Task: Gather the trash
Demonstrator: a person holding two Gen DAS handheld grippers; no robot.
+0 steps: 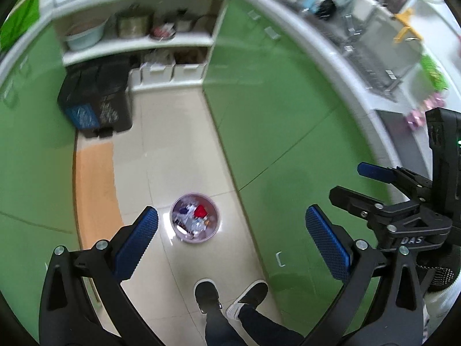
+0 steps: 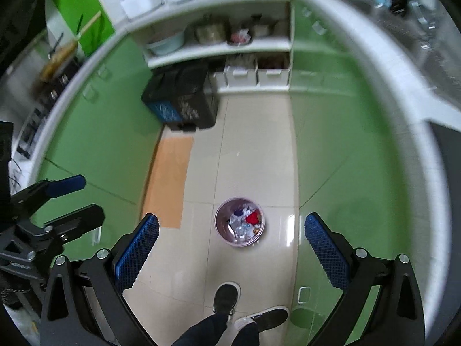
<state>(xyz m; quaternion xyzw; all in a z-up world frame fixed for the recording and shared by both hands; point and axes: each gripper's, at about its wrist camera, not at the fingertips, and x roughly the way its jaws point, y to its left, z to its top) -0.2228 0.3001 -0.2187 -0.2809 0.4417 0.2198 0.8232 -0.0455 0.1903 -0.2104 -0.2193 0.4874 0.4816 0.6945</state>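
Note:
A small round lilac waste bin (image 1: 194,218) stands on the beige tile floor between green cabinets. It holds crumpled white paper, clear plastic and a red piece of trash (image 1: 200,211). It also shows in the right wrist view (image 2: 239,221). My left gripper (image 1: 232,233) is open and empty, high above the floor, with the bin between its blue pads. My right gripper (image 2: 232,235) is open and empty at the same height. The right gripper shows at the right edge of the left wrist view (image 1: 343,189). The left gripper shows at the left edge of the right wrist view (image 2: 86,199).
A black two-part pedal bin (image 1: 96,98) stands at the far end of the aisle below open white shelves (image 1: 138,43). An orange floor mat (image 1: 96,190) lies along the left cabinets. A sink and counter (image 1: 383,54) run along the right. The person's feet (image 1: 230,297) stand below the grippers.

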